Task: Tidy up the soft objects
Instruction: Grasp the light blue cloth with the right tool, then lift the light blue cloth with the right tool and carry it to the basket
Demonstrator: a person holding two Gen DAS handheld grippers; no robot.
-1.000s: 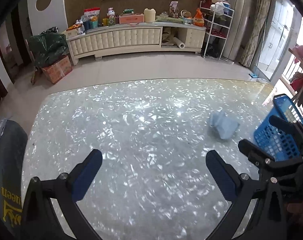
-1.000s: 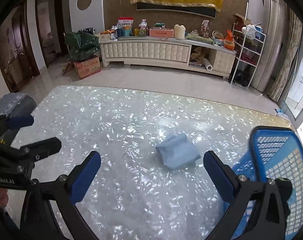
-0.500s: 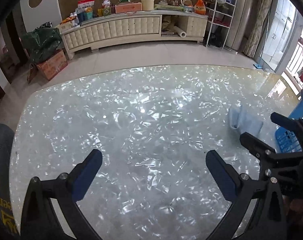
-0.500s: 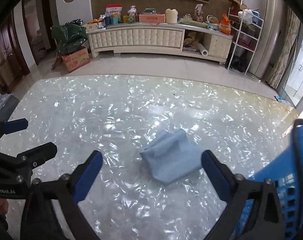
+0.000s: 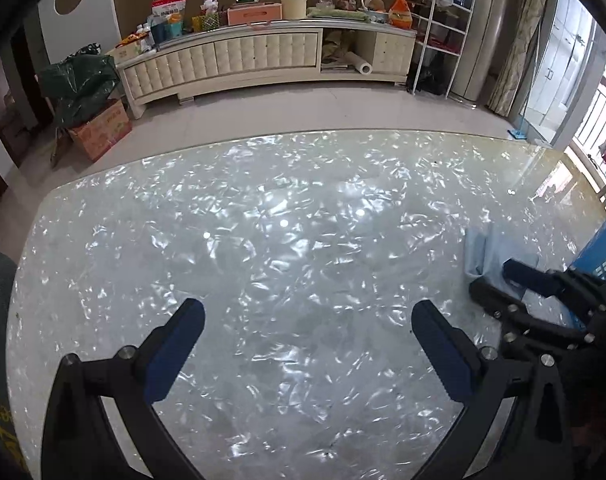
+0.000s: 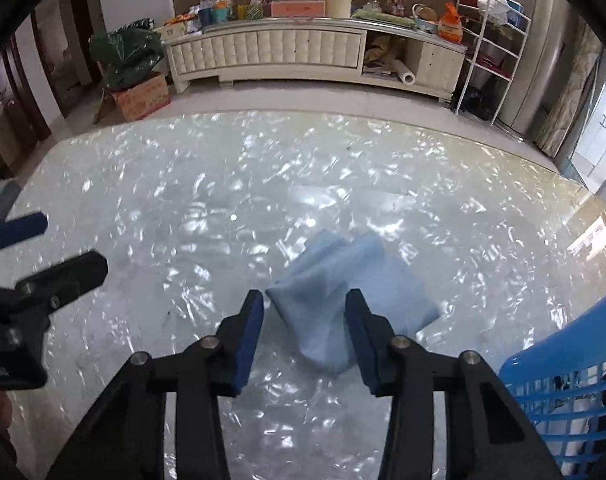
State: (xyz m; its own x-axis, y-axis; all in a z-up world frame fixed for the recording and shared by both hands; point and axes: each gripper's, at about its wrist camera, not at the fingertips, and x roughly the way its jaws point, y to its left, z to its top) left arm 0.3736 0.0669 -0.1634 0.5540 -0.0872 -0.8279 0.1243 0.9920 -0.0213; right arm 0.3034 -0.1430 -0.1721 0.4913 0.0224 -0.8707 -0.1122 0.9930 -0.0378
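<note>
My right gripper (image 6: 305, 312) straddles a folded blue cloth (image 6: 345, 300) on the table (image 6: 183, 200), its jaws partly closed, not yet pinching. A blue basket (image 6: 563, 392) sits at four o'clock. My left gripper (image 5: 307, 320) hangs wide open, holding nothing.

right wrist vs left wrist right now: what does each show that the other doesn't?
Right wrist only: the right gripper from behind, its pads either side of the near corner of the folded blue cloth, a gap still showing at the left pad; the blue basket lattice with pale items inside.

Left wrist only: the left gripper wide open over bare tabletop, holding nothing; a balcony railing at far right.

Both: the cloth, partly hidden in the left view, a bit of basket, each other's gripper, the TV cabinet.
</note>
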